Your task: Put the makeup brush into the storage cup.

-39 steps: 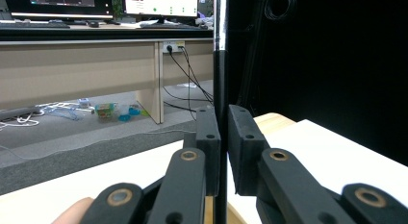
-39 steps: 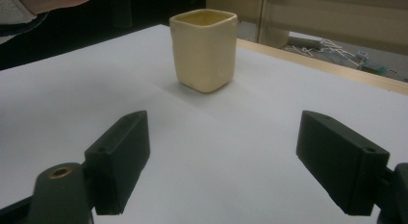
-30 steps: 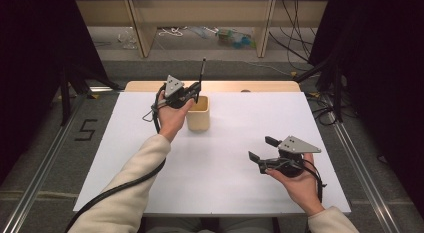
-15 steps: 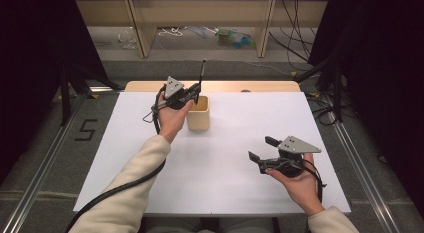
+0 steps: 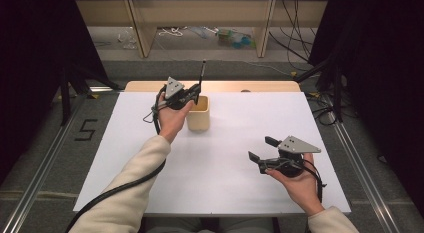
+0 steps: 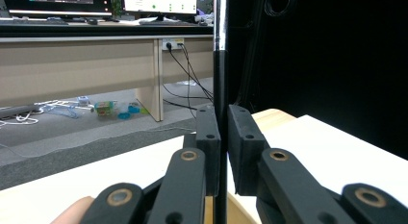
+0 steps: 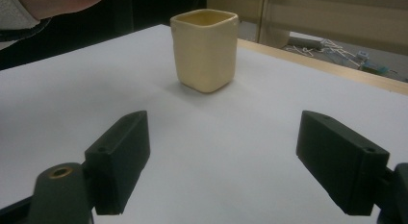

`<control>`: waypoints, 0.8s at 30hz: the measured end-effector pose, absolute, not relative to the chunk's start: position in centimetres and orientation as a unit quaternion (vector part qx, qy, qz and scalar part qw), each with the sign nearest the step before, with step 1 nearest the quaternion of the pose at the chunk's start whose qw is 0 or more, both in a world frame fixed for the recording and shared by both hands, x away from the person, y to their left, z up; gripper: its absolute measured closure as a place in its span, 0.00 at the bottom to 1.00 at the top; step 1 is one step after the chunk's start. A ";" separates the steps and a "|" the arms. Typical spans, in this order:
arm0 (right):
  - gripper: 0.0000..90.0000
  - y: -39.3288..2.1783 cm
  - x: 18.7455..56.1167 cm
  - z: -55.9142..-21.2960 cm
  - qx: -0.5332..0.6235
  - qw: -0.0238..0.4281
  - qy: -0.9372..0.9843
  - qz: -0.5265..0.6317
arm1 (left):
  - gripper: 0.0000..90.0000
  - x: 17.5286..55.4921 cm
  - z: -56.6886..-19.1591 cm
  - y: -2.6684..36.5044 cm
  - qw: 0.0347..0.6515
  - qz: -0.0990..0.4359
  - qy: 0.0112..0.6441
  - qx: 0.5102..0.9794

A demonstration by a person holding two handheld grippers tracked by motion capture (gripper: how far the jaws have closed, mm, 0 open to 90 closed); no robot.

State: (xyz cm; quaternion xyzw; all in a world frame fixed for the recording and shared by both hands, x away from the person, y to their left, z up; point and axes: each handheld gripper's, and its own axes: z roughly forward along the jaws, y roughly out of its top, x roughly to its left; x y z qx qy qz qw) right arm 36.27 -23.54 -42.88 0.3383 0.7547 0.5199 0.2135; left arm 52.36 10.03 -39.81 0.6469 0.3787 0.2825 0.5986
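Left gripper (image 5: 194, 96) at far left-centre of the white table (image 5: 235, 158), jaws clamped on a thin black rod (image 5: 201, 75) held upright; the rod's lower end sits over the cream cup (image 5: 199, 114). The cup stands on the table just right of the left hand (image 5: 172, 118). Right gripper (image 5: 261, 149) at near right, resting in the right hand (image 5: 297, 185), jaws spread wide apart, nothing between them, pointing left, well apart from the cup.

Cup: the pale yellow square-sided cup with rounded corners (image 5: 198, 116) stands upright and open-topped toward the far side of your white table.
Rod: the thin black rod (image 5: 201, 74) stands near vertical over the cup's rim, pinched between your left gripper's (image 5: 192, 95) jaws.
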 end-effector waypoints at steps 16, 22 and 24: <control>0.22 -23.6 36.4 -42.9 0.331 0.220 0.754 0.523 | 0.93 52.4 -39.9 10.0 0.600 0.282 0.377 0.647; 0.22 -23.6 36.4 -42.9 0.332 0.221 0.754 0.523 | 0.93 52.4 -40.1 10.0 0.599 0.283 0.376 0.648; 0.22 -23.6 36.4 -42.9 0.332 0.221 0.753 0.523 | 0.93 52.4 -40.2 9.9 0.598 0.282 0.377 0.649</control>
